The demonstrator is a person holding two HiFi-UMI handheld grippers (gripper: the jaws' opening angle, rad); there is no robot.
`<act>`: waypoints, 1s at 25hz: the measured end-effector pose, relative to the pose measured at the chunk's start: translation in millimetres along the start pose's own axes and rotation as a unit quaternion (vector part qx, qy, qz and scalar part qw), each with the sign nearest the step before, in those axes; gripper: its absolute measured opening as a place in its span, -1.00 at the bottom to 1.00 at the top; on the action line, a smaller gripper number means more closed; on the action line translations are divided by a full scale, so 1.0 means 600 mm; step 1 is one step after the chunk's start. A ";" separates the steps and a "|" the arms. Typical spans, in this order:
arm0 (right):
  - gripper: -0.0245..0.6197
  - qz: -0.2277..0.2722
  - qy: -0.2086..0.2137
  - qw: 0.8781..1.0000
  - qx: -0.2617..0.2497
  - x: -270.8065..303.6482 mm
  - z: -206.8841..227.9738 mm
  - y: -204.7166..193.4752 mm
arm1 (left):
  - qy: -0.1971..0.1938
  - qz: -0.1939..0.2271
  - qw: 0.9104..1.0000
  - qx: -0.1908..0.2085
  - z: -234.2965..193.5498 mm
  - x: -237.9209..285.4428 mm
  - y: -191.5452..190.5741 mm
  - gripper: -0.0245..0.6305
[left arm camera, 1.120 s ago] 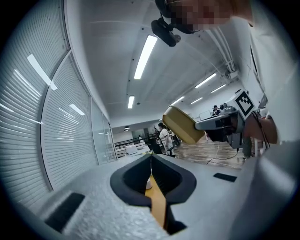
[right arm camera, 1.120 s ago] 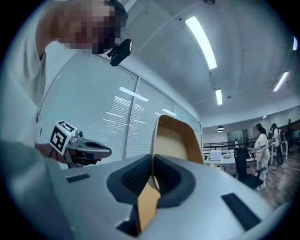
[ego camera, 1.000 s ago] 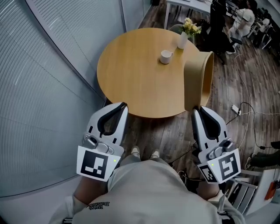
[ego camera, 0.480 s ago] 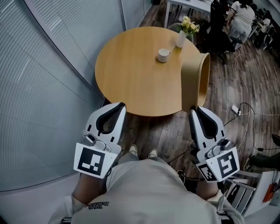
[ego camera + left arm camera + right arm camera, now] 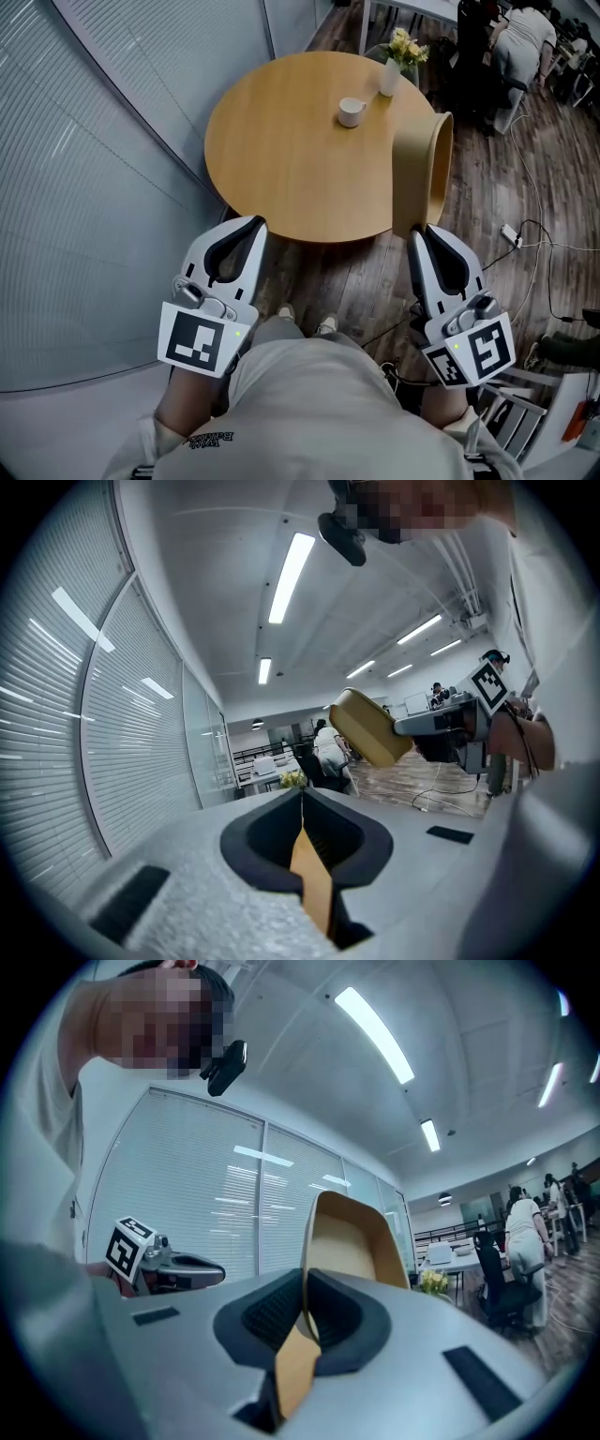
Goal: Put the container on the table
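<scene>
A round wooden tabletop [image 5: 281,141] is seen below, at whose right edge a tan container [image 5: 422,169] is held in the air by its wall, clamped in the right hand-held gripper [image 5: 424,230], while the left hand-held gripper [image 5: 255,222] is closed on nothing, and a white cup [image 5: 351,112] is set beside a flower vase [image 5: 390,77].

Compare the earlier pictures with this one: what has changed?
Nothing was taken hold of or let go. The right gripper stays shut on the container; the left gripper stays shut, empty. The cup and vase rest unmoved on the table.
</scene>
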State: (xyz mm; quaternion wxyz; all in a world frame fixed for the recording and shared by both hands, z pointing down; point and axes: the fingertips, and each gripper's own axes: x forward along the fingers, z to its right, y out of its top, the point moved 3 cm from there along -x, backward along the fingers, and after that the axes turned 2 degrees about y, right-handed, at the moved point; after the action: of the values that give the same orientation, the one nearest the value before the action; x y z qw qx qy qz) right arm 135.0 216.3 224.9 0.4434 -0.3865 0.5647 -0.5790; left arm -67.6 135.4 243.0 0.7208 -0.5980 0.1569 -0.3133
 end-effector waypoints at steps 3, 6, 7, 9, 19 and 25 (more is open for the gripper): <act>-0.81 0.002 0.003 1.000 0.001 -0.011 0.009 0.003 | 0.002 0.002 1.000 0.006 0.016 0.004 0.010 -0.85; -0.81 0.003 0.004 1.000 0.002 -0.018 0.016 0.001 | 0.005 0.000 1.000 0.004 0.027 0.002 0.009 -0.85; -0.81 0.002 0.003 1.000 0.003 -0.020 0.019 -0.001 | 0.005 -0.001 1.000 0.003 0.029 0.003 0.007 -0.85; -0.81 0.000 0.001 1.000 0.007 -0.022 0.024 -0.007 | 0.006 -0.003 1.000 0.002 0.031 0.006 0.004 -0.85; -0.81 0.005 0.003 1.000 0.004 -0.003 0.033 -0.001 | 0.018 0.012 1.000 0.005 0.017 0.024 0.014 -0.85; -0.81 -0.001 0.009 1.000 -0.003 0.046 0.034 -0.007 | 0.018 0.011 1.000 0.000 -0.021 0.049 -0.003 -0.85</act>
State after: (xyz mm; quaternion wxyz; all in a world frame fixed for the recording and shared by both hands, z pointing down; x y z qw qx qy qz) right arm 145.5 183.4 228.9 0.4369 -0.3834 0.5700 -0.5807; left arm -53.6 106.8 246.3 0.7211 -0.5905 0.1765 -0.3166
